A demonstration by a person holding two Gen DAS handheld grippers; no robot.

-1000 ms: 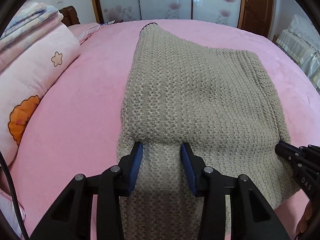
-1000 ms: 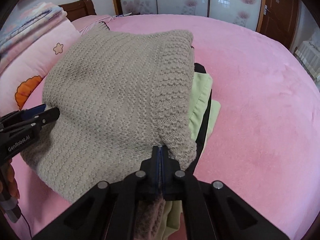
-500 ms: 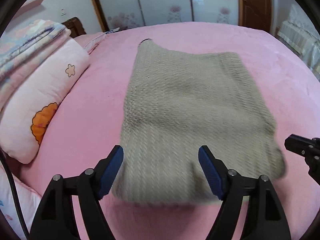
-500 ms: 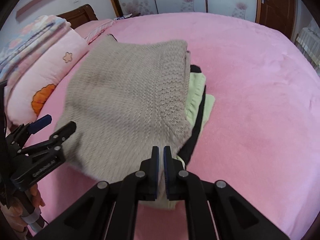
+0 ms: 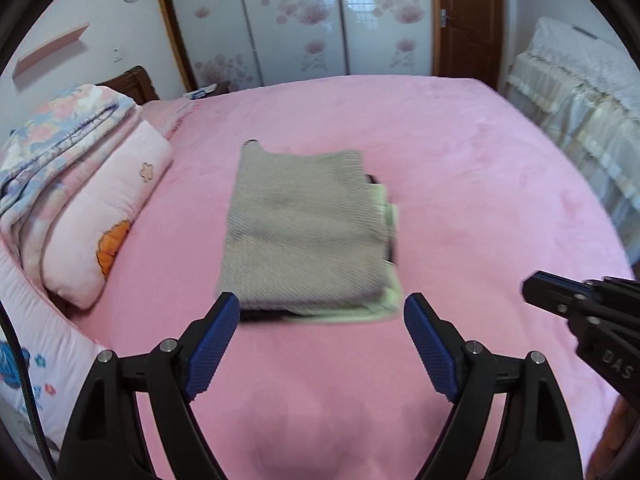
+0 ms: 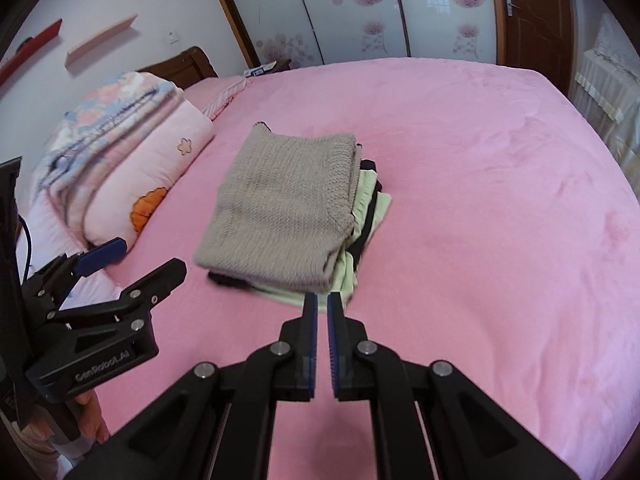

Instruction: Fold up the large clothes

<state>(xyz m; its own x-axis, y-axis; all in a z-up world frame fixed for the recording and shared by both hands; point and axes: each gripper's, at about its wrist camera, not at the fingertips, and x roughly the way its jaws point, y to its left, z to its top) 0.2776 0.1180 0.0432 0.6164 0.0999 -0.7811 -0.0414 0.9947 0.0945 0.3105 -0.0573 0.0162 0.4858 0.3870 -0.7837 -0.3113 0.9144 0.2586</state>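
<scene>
Sweater (image 5: 304,228) lies folded on a small pile of clothes on the pink bed (image 5: 480,184). Left gripper (image 5: 320,340) is opening, nothing inside. Right gripper (image 6: 322,312) is together and empty. Folding looks finished; next, another piece needs fetching.

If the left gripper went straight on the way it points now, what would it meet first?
Probably the near edge of the folded beige sweater stack. The left gripper, jaws opening with nothing between them, aims at it, though it might touch the pink bedspread just short of it; depth is unclear.
</scene>
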